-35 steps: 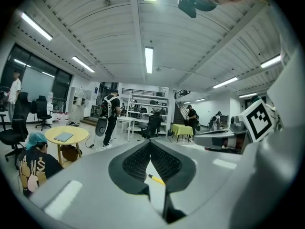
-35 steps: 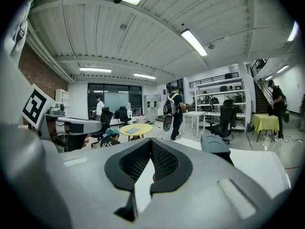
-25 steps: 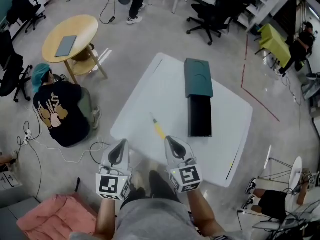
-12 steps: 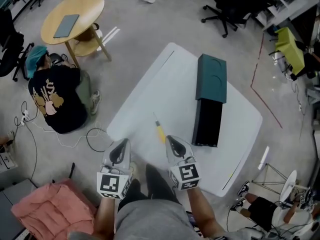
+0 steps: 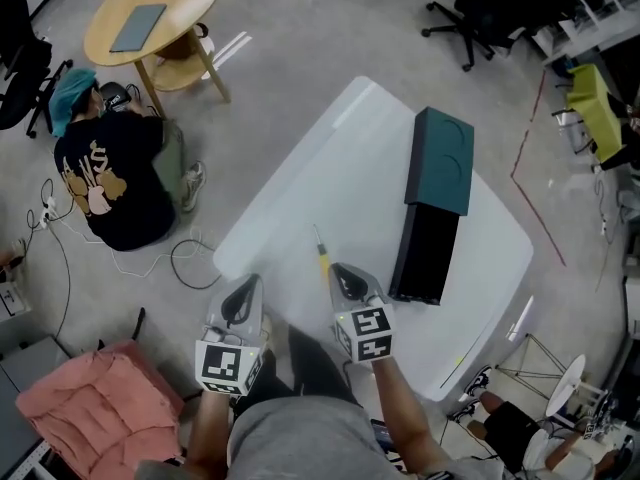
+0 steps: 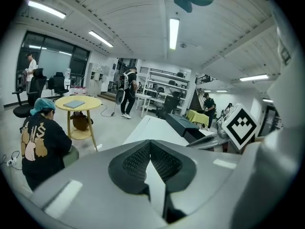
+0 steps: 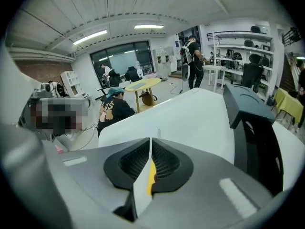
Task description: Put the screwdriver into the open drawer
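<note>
A screwdriver (image 5: 321,253) with a yellow handle lies on the white table (image 5: 330,168), its shaft pointing away from me. My right gripper (image 5: 346,274) hovers just short of the handle. Its jaws are only starting to open, a thin slit with nothing between them. In the right gripper view the yellow handle (image 7: 151,174) shows through that slit. My left gripper (image 5: 243,294) is shut and empty, off the table's near-left edge. To the right of the screwdriver, the black open drawer (image 5: 423,253) sticks out of a dark green cabinet (image 5: 441,160).
A person in a black shirt and teal cap (image 5: 112,183) sits on the floor at the left, with cables beside them. A round wooden table (image 5: 155,13) stands behind them. A pink cushion (image 5: 80,408) lies at the lower left. Office chairs (image 5: 480,8) stand at the back.
Both grippers have sunk toward the table's near edge, and the right one tilts more steeply down at the handle. The screwdriver and drawer have not moved on the table.
</note>
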